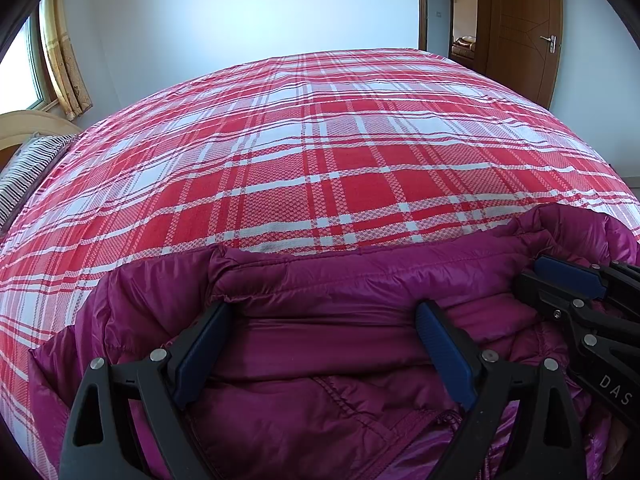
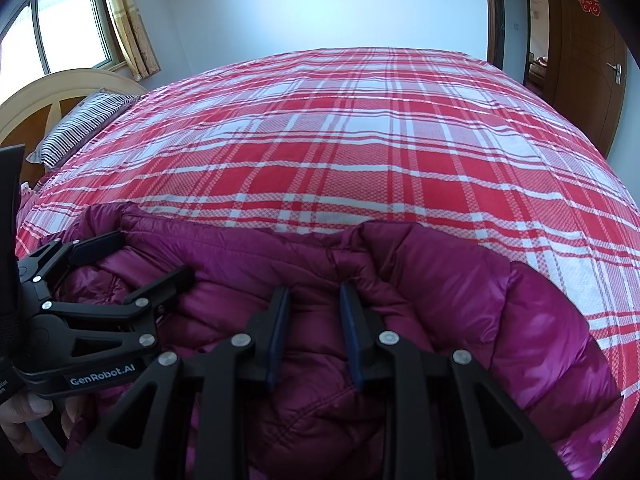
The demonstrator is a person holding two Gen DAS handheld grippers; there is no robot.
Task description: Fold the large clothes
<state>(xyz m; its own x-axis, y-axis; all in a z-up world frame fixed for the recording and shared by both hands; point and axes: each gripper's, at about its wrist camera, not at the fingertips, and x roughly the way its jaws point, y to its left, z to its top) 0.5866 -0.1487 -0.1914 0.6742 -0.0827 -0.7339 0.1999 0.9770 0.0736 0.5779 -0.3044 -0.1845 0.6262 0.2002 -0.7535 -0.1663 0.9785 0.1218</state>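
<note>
A magenta puffer jacket (image 1: 320, 280) lies on the near part of the bed, partly folded, and it also shows in the right wrist view (image 2: 440, 280). My left gripper (image 1: 324, 312) is open, its blue pads wide apart over the jacket's folded edge; it also shows in the right wrist view (image 2: 156, 256), open. My right gripper (image 2: 314, 292) has its pads a narrow gap apart with jacket fabric bunched between and around them. It enters the left wrist view at the right edge (image 1: 568, 276), resting on the jacket.
The bed carries a red and white plaid sheet (image 1: 320, 140). A striped pillow (image 2: 80, 128) and a wooden headboard (image 2: 60, 88) are at the left. A window with curtains (image 2: 72, 28) is behind. A brown door (image 1: 524, 20) stands at the right.
</note>
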